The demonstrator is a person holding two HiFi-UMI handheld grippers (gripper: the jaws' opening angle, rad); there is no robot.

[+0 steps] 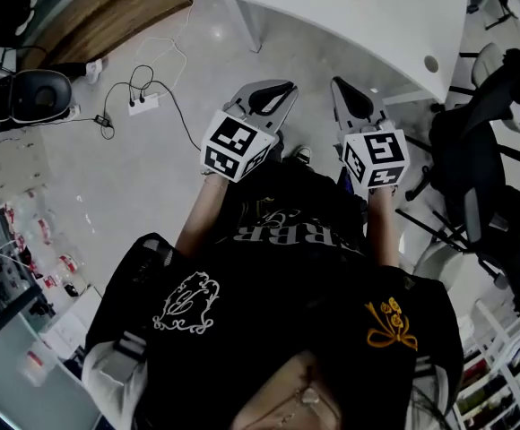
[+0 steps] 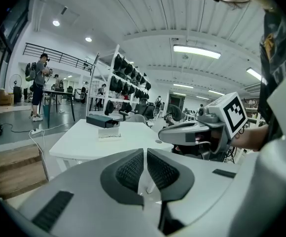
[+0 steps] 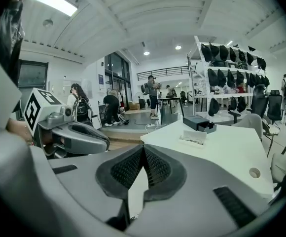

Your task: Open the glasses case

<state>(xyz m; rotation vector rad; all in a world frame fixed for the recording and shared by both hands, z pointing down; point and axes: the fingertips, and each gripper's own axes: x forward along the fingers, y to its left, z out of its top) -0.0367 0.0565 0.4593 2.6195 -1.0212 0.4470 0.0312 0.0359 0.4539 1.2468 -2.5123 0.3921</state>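
I'm holding both grippers out in front of me, side by side and well short of the table (image 3: 232,152). The left gripper (image 2: 145,153) is sitting fully closed, its 2 ribbed pads meeting with nothing between them. The right gripper (image 3: 143,149) is the same, pads pressed together and empty.

The glasses case (image 3: 198,123) is lying on the far part of the white table, a dark, low, rectangular box. A small pale tray (image 3: 195,138) is resting just in front of it. From here the case is too small for me to tell whether its lid is up or down, so I'm not calling it either way.

I'm judging it to be light and stiff – a hard shell, probably smooth-skinned. That means it is likely to skate across the slick tabletop if only 1 gripper is pushing on it. If the lid is down, I'm expecting to need 2 holds: 1 gripper pinning the lower half by its long sides, the other catching the front lip at the seam – lightly, since a small hinge will not be forgiving of twisting.
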